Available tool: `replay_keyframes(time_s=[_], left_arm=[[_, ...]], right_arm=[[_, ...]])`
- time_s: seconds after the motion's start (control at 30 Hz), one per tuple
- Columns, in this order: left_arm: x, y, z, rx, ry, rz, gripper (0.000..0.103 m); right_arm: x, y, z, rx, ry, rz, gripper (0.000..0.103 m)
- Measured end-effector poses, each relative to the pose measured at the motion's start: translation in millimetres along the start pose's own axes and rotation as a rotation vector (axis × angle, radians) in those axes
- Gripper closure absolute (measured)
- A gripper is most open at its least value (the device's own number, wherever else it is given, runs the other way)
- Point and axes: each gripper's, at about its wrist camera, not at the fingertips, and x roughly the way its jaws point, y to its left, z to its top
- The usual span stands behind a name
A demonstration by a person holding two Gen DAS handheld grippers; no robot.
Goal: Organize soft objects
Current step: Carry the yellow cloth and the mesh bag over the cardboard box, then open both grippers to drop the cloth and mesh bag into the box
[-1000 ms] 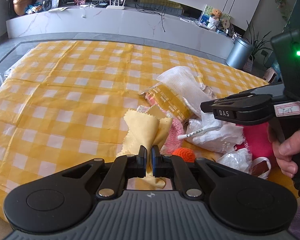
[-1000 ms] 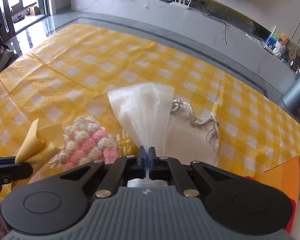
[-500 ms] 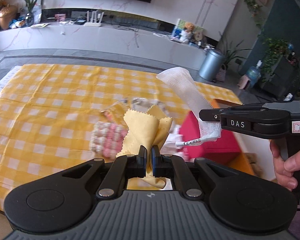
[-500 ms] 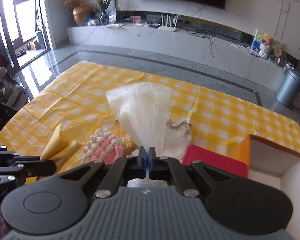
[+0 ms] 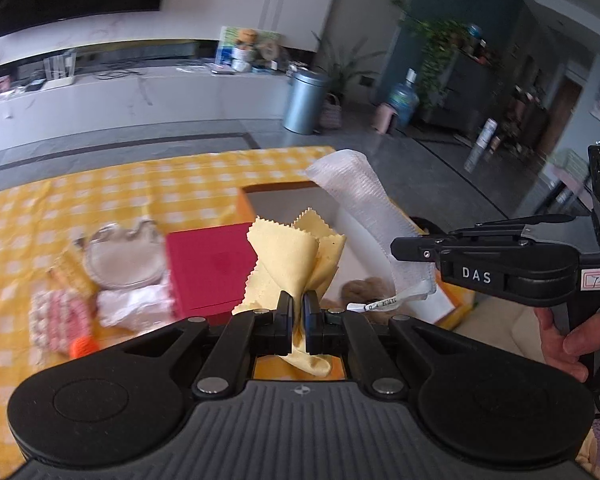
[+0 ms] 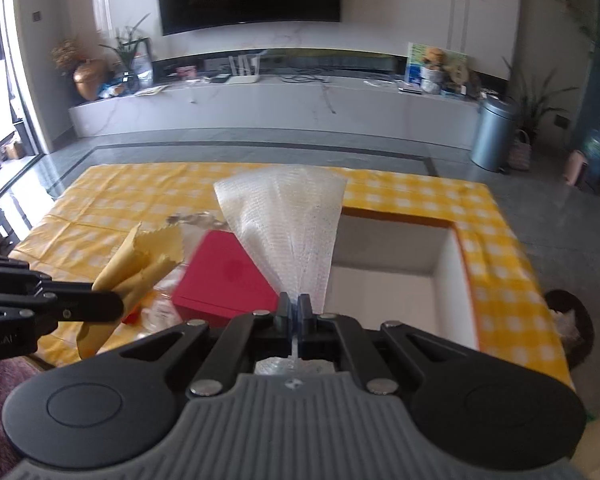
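The left gripper [image 5: 296, 312] is clamped on a yellow cloth [image 5: 296, 252], the right gripper [image 6: 294, 312] on a white mesh cloth [image 6: 288, 232] — both cloths lifted off the table. Just beyond them stands an open box [image 6: 396, 264], a red lid [image 6: 224, 276] beside it.

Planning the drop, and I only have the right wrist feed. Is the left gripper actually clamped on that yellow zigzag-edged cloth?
Observer: Yes. In the left wrist view the left gripper has its jaws shut on the yellow zigzag-edged cloth, which stands up between them.
Operator: Anything at the near end of the orange white-lined box? My gripper blocks it.
Observer: A brown fuzzy item appears to lie low in the orange white-lined box, near its front. It is too blurred to identify.
Operator: Anything dangling off my white mesh cloth?
Observer: A small white printed tag hangs from the white mesh cloth, just under the right gripper.
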Motion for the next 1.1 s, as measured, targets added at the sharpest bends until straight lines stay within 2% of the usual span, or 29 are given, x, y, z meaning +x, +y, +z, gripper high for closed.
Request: replay_keyframes(time_s=[0.2,0.4,0.6,0.77,0.93,1.1], left_arm=[[60,-45,14,0.146,0.088,-0.016,0.097],[120,-58,28,0.258,0.168,-0.013,0.097],[174,-62,28,0.436,0.254,0.038,0.097],[214,-62,21,0.594,0.337,0.105,0.097],[240,-54,18,0.623,0.402,0.147,0.097],[247,-51,12,0.641,0.422,0.151,0.094]], right_arm=[[8,-43,-13,0.050,0.036,-0.041,0.103],[43,-73,-20,0.116,0.107,-0.004,0.103],[95,-94,-23,0.173,0.198,0.049,0.103],[134,-97,-23,0.166,0.264,0.086,0.103],[164,-100,-26,0.157,0.315,0.095,0.103],[182,-100,-30,0.152,0.349,0.104,0.103]])
